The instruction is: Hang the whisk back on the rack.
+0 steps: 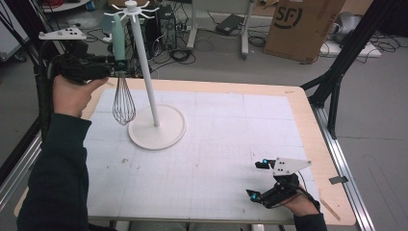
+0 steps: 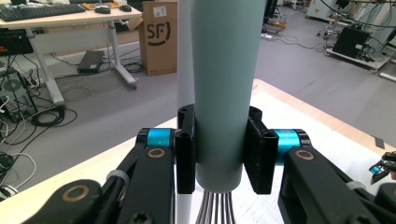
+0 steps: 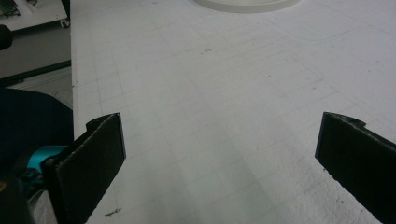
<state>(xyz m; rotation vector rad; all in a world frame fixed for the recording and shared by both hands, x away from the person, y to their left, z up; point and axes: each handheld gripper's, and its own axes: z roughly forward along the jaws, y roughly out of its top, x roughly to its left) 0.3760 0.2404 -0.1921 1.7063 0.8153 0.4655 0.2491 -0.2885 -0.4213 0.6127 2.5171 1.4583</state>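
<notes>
A: Where is the wire balloon whisk with the pale green handle (image 1: 118,45)?

B: Clamped in the left gripper (image 1: 119,64) low on the handle, long axis upright, wires hanging below the jaws.

A: And the tall white hook stand (image 1: 143,62)?

B: Just beside that gripper, its top hooks above the handle's end; I'd judge the whisk must rise. The right gripper (image 1: 259,179) rests well apart, jaws spread, empty.

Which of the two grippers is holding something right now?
The left gripper: its jaws clamp the whisk by its pale green handle, beside the white stand. The right gripper rests open over the table.
</notes>
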